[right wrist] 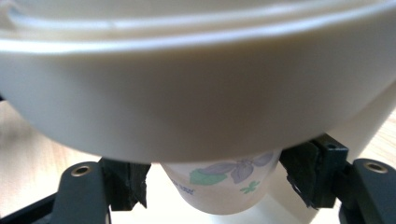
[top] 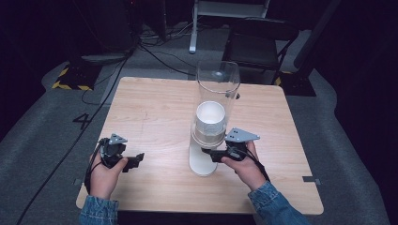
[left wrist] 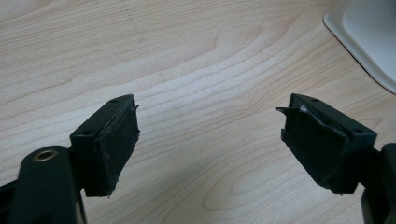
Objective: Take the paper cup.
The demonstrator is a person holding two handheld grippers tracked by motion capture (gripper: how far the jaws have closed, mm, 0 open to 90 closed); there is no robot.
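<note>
Right gripper view alone reveals a flower-printed paper cup point(right wrist: 229, 184) pinched by the right tool point(right wrist: 219, 179); left tool point(left wrist: 210, 144) spread.

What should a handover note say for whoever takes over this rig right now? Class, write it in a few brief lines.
Left gripper: open, empty, low over the table, left of the dispenser.
Right gripper: jaws either side of the cup under the dispenser; whether they grip it, I cannot tell.
Things: dispenser's clear tube holds a stack of cups.
Done: right gripper is at the cup.
Left, probably: pull it down and out.
</note>
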